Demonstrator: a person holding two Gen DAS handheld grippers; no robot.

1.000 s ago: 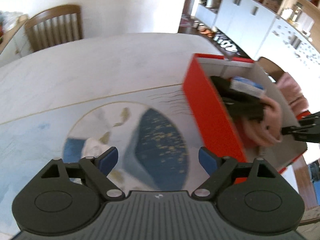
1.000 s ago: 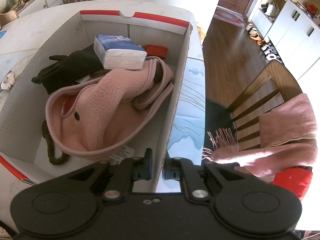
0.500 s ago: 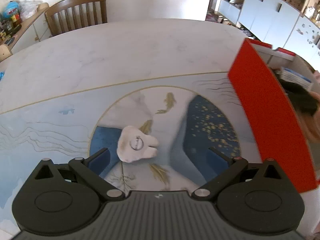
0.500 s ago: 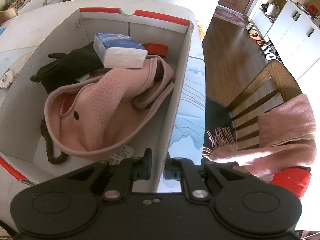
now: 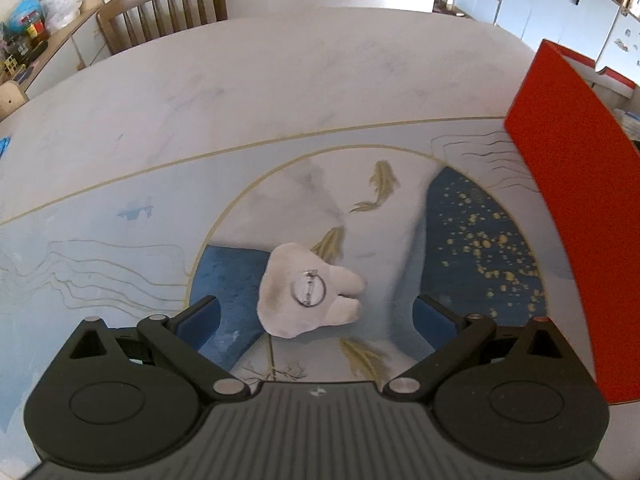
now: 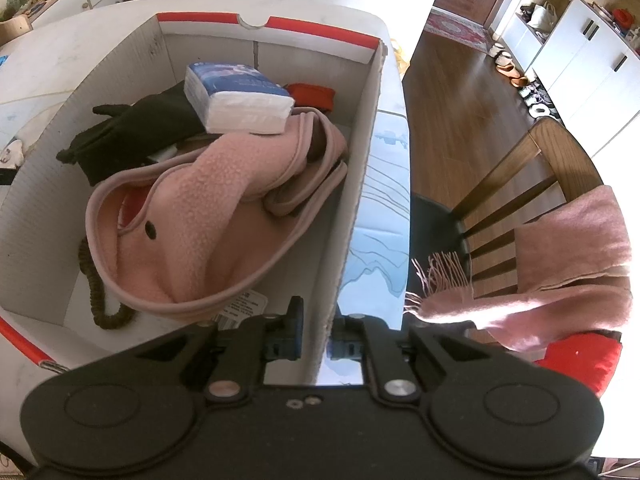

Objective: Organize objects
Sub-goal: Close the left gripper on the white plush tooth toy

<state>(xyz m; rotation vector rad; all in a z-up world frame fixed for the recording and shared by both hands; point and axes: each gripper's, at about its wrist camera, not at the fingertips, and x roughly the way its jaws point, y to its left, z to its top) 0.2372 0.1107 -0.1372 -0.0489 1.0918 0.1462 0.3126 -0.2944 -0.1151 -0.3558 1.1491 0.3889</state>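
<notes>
A small white plush brooch (image 5: 306, 295) with a round metal pin on its back lies on the painted table. My left gripper (image 5: 316, 320) is open, just above it, fingers on either side. A red and white cardboard box (image 6: 362, 168) stands to the right; its red wall (image 5: 576, 184) shows in the left wrist view. It holds a pink fleece garment (image 6: 208, 216), a black glove (image 6: 132, 132), a tissue pack (image 6: 236, 98), a red item (image 6: 312, 94) and a dark cord (image 6: 96, 292). My right gripper (image 6: 316, 334) is shut on the box's right wall.
A wooden chair (image 5: 164, 12) stands at the table's far side. Another chair (image 6: 520, 200) with a pink scarf (image 6: 560, 264) stands right of the table edge. A sideboard with clutter (image 5: 28, 36) is at far left. White cabinets (image 6: 580, 48) line the room.
My left gripper has swung left from the box to the white brooch, which now lies between its open fingers. My right gripper stays clamped on the box wall.
</notes>
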